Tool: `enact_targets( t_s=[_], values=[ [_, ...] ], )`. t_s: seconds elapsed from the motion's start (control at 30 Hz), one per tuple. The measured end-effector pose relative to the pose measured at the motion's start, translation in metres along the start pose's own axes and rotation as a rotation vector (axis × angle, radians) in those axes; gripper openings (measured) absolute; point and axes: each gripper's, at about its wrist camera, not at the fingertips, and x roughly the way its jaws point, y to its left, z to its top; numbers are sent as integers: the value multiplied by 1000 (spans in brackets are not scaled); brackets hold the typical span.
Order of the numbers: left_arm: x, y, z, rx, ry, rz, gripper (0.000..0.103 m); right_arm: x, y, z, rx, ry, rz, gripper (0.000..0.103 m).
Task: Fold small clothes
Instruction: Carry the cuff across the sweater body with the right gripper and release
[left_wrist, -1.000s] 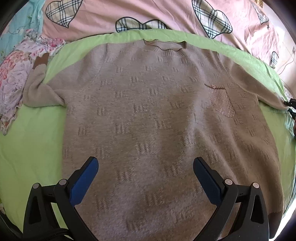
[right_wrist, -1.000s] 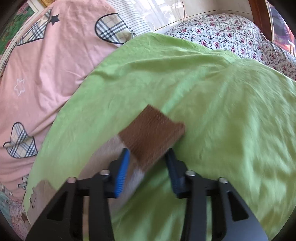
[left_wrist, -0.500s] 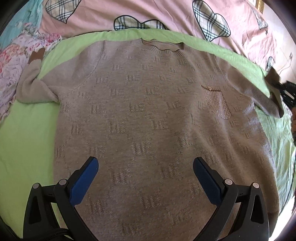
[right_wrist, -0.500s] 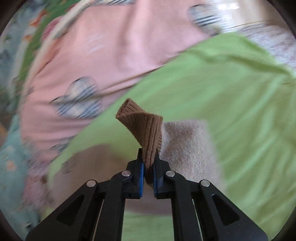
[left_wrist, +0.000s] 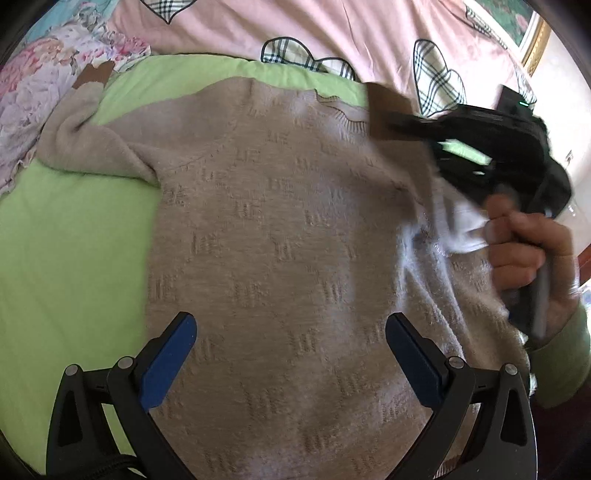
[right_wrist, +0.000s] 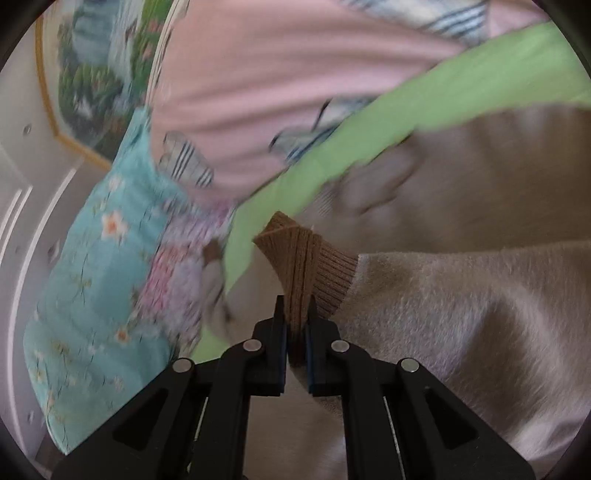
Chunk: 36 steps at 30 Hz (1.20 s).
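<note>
A bed spread with a lime-green sheet (left_wrist: 70, 258), and beyond it, at the far side, a pink cover (left_wrist: 295, 29) printed with plaid hearts. At far left, bunched floral fabric (left_wrist: 26, 92); in the right wrist view, a blue flowered quilt (right_wrist: 92, 266) too, plus a gold-framed landscape picture (right_wrist: 92, 81) on a pale wall. No readable writing or labels anywhere. Laid flat across the green sheet, neck toward the far side, a taupe knit sweater (left_wrist: 280, 236) with a raised pattern of short bars and darker brown ribbed cuffs. Left sleeve bent outward at far left, its cuff (left_wrist: 94, 75) touching the floral fabric. Right sleeve lifted and carried over the sweater's chest, blurred by motion. Right gripper (right_wrist: 296, 328) clamped on that sleeve's brown cuff (right_wrist: 306, 269), with the person's hand (left_wrist: 532, 254) wrapped around the handle. Left gripper (left_wrist: 291, 354) poised above the sweater's near hem, blue-padded fingers (left_wrist: 166, 365) spread wide, holding nothing.
</note>
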Motion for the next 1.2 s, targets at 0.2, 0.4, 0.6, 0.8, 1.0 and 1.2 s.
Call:
enact_targets(
  t_s=[0.2,0.4,0.6,0.8,1.0,1.2],
  values=[
    [10,6,22,-1,-8,-69,102,62,14,-12,-30,122,30,12],
    [50,15,63,-64,35,-171,102,60,8,-14,13,159,14,54],
    [95,24,96,-125,58,-163,101,-8,-1,-26,37,49,6,54],
    [113,15,115,-64,27,-197,7,-75,-15,-58,78,-73,-37,54],
    [61,29,113,-33,-170,-133,6,-114,-35,-65,107,-146,-113,54],
    [73,57,107,-105,-107,-112,6,-149,-74,-41,105,-234,-347,54]
  ],
)
